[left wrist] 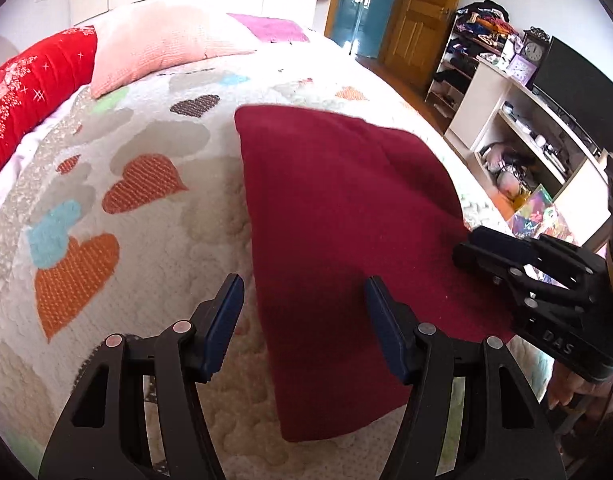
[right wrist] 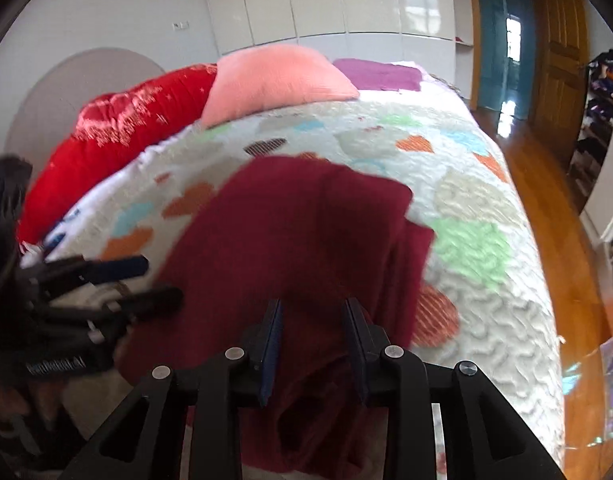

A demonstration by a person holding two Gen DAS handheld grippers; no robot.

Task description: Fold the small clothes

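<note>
Burgundy cloth [left wrist: 338,216] is lying half-folded on the bed [left wrist: 146,208]; left gripper [left wrist: 302,320] fingers are standing apart astride its edge, right gripper [right wrist: 312,340] fingers part-closed, grip unclear.

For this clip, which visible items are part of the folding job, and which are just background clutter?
Part of the job:
- dark red garment
- left gripper
- right gripper
- heart-patterned bedspread, the work surface

Just lying about:
- red pillow
- pink pillow
- purple cloth
- clock
- dark screen
</note>
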